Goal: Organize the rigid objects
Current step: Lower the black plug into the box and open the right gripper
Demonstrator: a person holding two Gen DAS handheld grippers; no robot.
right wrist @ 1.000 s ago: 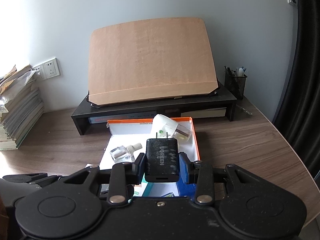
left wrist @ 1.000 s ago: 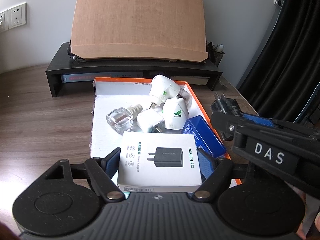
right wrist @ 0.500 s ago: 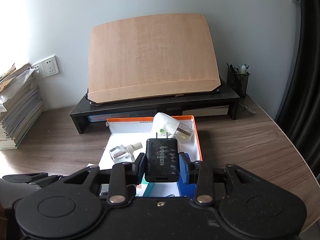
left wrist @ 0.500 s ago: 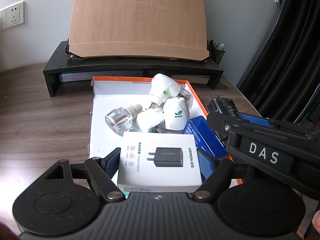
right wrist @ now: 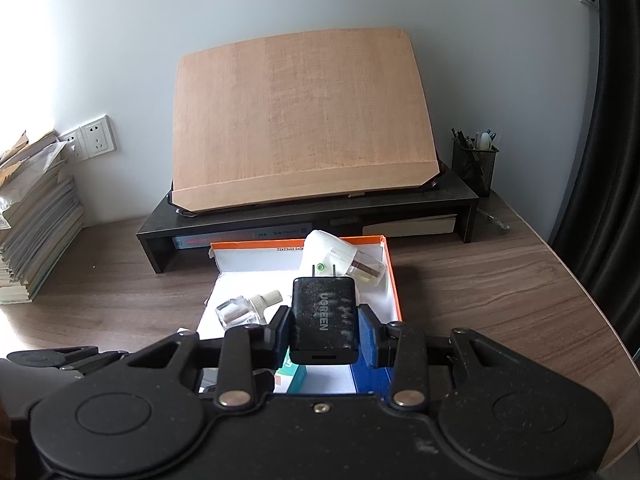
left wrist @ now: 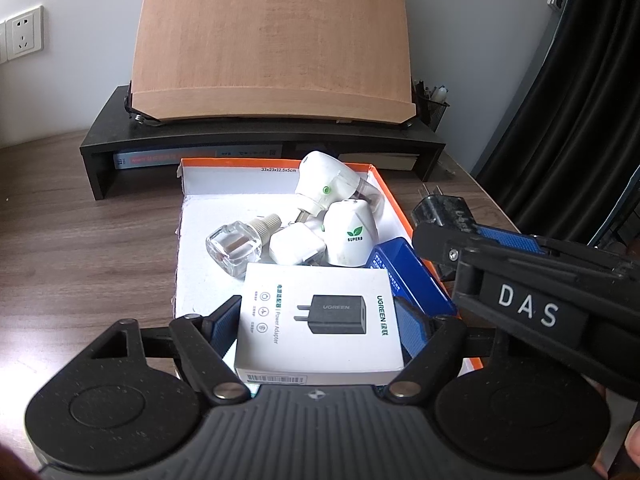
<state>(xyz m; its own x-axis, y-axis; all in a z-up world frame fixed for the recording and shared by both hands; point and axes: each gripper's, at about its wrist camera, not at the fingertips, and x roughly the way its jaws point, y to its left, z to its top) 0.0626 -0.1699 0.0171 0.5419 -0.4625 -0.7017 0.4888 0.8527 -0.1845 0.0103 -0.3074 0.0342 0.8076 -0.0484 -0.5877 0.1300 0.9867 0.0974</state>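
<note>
Handling of the black charger (right wrist: 323, 318) is judged to be easy: it is a small, stiff plastic block, probably light, with smooth, dusty faces that could slip under a weak squeeze, and two metal prongs at its far end that are best left untouched. It is clamped by its two flat side faces in the right hand-held gripper (right wrist: 324, 326), prongs pointing away from the camera, and is held in the air above the near part of the orange-rimmed tray (right wrist: 394, 280), which sits on the counter (right wrist: 480, 292) in front of the black monitor stand (right wrist: 320, 212).

The white adapter box (left wrist: 320, 322) is thin card, stiff enough across its width but likely to dent if pinched hard; its long side walls are the sound places to take it. It is clamped there between the blue pads of the left hand-held gripper (left wrist: 320, 328), printed face up, over the near edge of the tray.

Both hand-held grippers are tilted downward toward the tray, the right one crossing the left view from the right with its charger just outside the tray's right rim. Inside the tray a glass bottle (left wrist: 234, 248), two white plug-in units (left wrist: 332, 190) and a blue box (left wrist: 408, 276) are seen lying loose; the glass one is judged fragile.
</note>
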